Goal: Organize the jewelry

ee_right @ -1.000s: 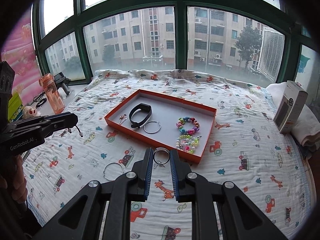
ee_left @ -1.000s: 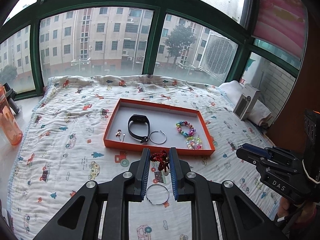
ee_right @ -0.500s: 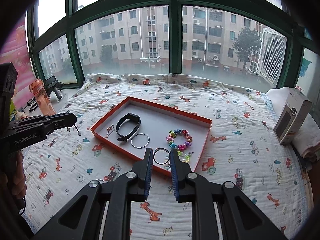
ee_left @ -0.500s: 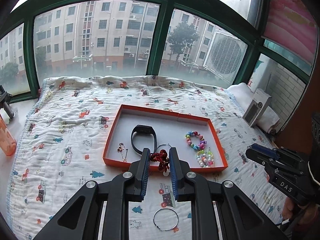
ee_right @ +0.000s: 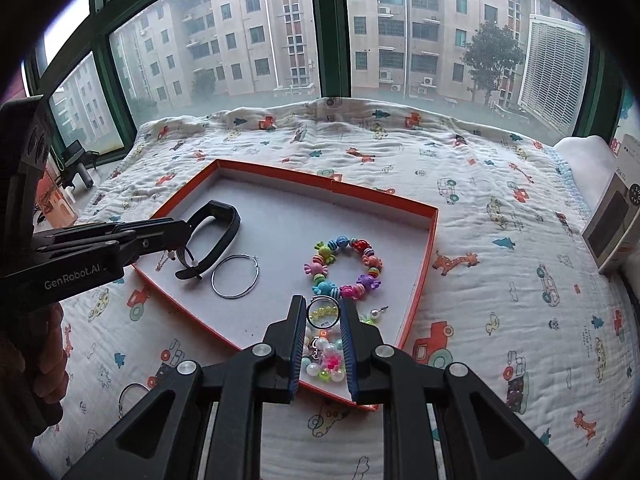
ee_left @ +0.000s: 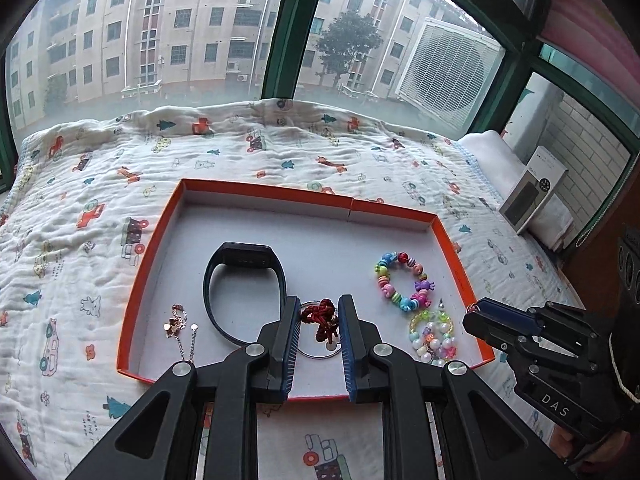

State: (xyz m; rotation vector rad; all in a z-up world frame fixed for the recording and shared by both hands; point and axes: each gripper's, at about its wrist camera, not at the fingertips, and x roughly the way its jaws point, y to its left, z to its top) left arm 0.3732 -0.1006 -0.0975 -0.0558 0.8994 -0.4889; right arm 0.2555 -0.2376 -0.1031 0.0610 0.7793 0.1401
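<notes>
An orange tray (ee_left: 152, 248) (ee_right: 424, 248) lies on the quilt. It holds a black band (ee_left: 244, 260) (ee_right: 216, 216), a silver hoop (ee_right: 235, 276), a gold chain (ee_left: 178, 322), a colourful bead bracelet (ee_left: 402, 280) (ee_right: 344, 264) and a pale bead bracelet (ee_left: 432, 332) (ee_right: 326, 364). My left gripper (ee_left: 319, 320) is shut on a red knotted cord (ee_left: 320, 318) above the tray's front. My right gripper (ee_right: 323, 316) is shut on a small silver ring (ee_right: 323, 313) over the pale beads.
Another silver hoop (ee_right: 129, 396) lies on the quilt (ee_left: 80, 240) in front of the tray. A grey box (ee_left: 532, 196) (ee_right: 612, 216) stands on folded white cloth at the right. A window runs behind the bed.
Both grippers moved forward with their loads, from over the quilt to above the tray's front part. The hoop on the quilt left the left view.
</notes>
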